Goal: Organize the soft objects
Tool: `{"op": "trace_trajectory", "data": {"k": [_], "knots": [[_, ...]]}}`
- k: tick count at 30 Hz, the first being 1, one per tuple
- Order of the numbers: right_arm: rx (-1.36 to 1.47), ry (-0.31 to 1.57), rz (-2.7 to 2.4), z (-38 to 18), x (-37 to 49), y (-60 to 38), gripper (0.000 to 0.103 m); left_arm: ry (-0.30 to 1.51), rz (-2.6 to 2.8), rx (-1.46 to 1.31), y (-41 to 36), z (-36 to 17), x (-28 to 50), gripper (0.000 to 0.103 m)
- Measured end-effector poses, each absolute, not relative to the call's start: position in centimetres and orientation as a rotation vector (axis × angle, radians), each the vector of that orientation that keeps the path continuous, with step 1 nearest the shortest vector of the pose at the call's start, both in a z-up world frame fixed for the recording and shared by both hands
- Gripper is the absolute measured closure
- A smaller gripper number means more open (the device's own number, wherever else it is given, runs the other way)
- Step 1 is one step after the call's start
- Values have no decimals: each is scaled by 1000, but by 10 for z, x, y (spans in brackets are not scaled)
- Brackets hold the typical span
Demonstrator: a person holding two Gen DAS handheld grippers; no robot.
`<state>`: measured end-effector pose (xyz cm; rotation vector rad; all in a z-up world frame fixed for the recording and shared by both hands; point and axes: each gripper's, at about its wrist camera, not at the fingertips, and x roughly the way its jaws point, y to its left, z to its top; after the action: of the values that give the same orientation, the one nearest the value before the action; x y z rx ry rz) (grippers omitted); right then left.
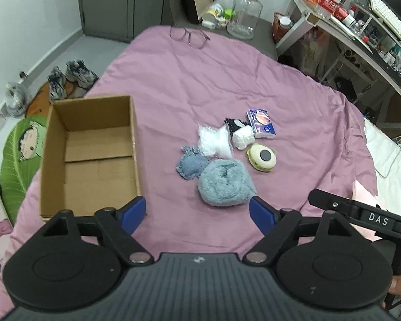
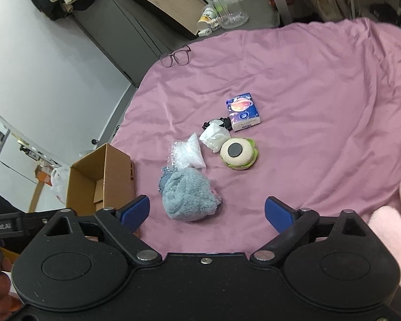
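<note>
A cluster of soft things lies on the purple bedspread (image 1: 173, 85): a fluffy light-blue bundle (image 1: 226, 183) (image 2: 191, 196), a darker blue knitted piece (image 1: 191, 164), a clear plastic bag of white stuff (image 1: 215, 141) (image 2: 187, 152), a white-and-black rolled item (image 1: 240, 132) (image 2: 215, 135), a burger-shaped squishy (image 1: 262, 157) (image 2: 239, 153) and a tissue pack (image 1: 262, 123) (image 2: 243, 112). An open cardboard box (image 1: 91, 155) (image 2: 101, 176) sits to the left. My left gripper (image 1: 197, 214) is open, short of the fluffy bundle. My right gripper (image 2: 207, 214) is open too, with the bundle just ahead of its fingertips.
Glasses (image 1: 189, 36) (image 2: 175, 57) lie at the bed's far edge. A big clear jar (image 1: 244, 17) stands beyond on a grey surface. Shoes (image 1: 72, 77) sit on the floor at left, a cluttered desk (image 1: 361, 26) at right. Pink fabric (image 2: 398, 208) lies beside my right gripper.
</note>
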<state>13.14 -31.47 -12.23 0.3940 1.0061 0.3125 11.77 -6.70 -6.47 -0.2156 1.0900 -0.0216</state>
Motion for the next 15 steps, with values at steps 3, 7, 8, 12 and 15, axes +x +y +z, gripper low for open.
{"op": "trace_trajectory", "data": {"k": [3, 7, 8, 12, 15], "knots": [[436, 1025, 326, -133, 140, -317, 20, 1112, -22, -246, -66, -73, 128, 29], [490, 1047, 343, -149, 150, -318, 25, 1139, -34, -266, -70, -87, 140, 33], [502, 1055, 345, -154, 153, -318, 27, 1147, -37, -271, -71, -91, 142, 34], [545, 1079, 362, -167, 160, -318, 31, 1173, -45, -293, -74, -105, 154, 38], [565, 1097, 361, -176, 169, -317, 33, 1184, -46, -308, -73, -113, 163, 44]]}}
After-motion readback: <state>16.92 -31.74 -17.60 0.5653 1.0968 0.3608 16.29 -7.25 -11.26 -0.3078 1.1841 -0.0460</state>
